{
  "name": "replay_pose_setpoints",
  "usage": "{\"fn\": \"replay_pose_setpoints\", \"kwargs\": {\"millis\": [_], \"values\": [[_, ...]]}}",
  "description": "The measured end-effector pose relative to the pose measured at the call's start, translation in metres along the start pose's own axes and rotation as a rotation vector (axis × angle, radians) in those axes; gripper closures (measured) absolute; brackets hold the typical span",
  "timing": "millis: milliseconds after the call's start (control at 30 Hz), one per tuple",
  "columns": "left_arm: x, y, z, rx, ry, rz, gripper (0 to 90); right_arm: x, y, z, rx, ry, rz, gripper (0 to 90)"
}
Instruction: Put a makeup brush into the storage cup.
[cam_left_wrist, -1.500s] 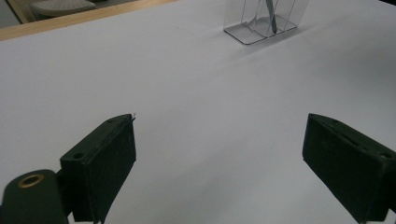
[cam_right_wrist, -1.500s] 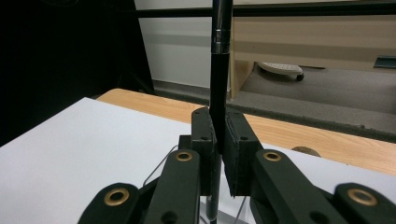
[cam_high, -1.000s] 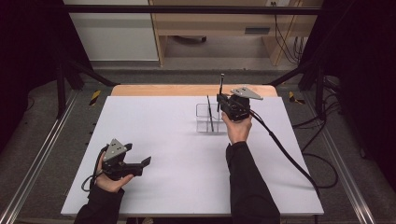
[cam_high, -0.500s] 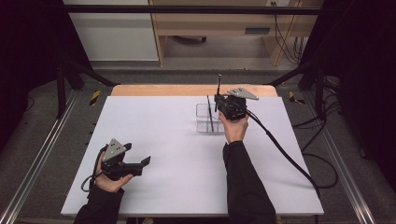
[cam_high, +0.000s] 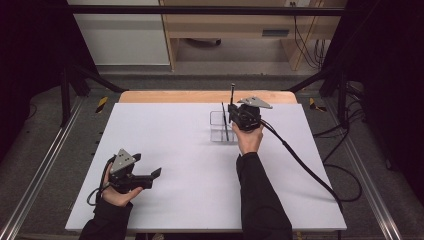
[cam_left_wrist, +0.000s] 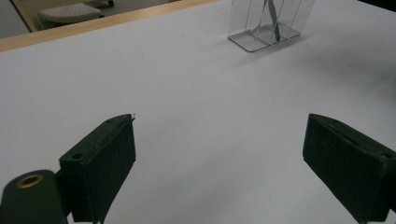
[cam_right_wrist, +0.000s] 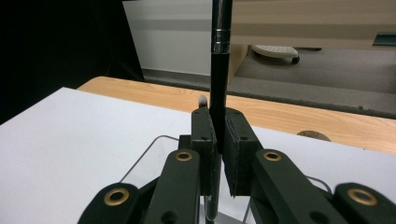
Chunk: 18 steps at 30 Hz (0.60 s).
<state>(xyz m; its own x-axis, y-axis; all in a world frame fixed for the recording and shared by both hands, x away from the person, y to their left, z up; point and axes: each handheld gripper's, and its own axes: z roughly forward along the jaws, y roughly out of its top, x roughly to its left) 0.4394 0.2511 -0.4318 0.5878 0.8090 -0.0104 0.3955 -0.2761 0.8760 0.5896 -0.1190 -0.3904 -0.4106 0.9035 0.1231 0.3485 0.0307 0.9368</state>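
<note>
Item 1, left side of the table (cam_high: 165, 125): left gripper (cam_high: 156, 173), held low over the white surface near the front edge, well apart from everything else. Jaws spread wide with nothing between them, as the left gripper view confirms (cam_left_wrist: 219, 154). Idle, by the look of it.

Item 2, centre-right, toward the far edge: clear holder (cam_high: 221, 127), a see-through box with upright dividers, standing on the white surface. Contents: one dark pen (cam_high: 225, 120) standing tilted in a compartment; the same holder appears in the left gripper view (cam_left_wrist: 266, 28) with a dark slanting stick inside. Which compartment it occupies cannot be told.

Item 3, just right of the holder: right gripper (cam_high: 233, 107), jaws clamped on a second black pen (cam_high: 232, 92), held upright; its upper end sticks up above the gripper. The right gripper view shows the pads (cam_right_wrist: 236, 144) pressing the pen's barrel (cam_right_wrist: 219, 70) from both sides, its lower end over the holder's rim.

Progress, as judged: one pen is in; the second is gripped at the holder, not yet let go. Left: lower and release.
</note>
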Motion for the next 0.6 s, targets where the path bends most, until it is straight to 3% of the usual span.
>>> {"fn": "replay_pose_setpoints", "kwargs": {"millis": [600], "values": [[0.0, 0.0, 0.0, 0.002, 0.0, -0.002, 8.8, 0.003, -0.011, 0.006, 0.039, -0.009, -0.014, 84.3]]}}
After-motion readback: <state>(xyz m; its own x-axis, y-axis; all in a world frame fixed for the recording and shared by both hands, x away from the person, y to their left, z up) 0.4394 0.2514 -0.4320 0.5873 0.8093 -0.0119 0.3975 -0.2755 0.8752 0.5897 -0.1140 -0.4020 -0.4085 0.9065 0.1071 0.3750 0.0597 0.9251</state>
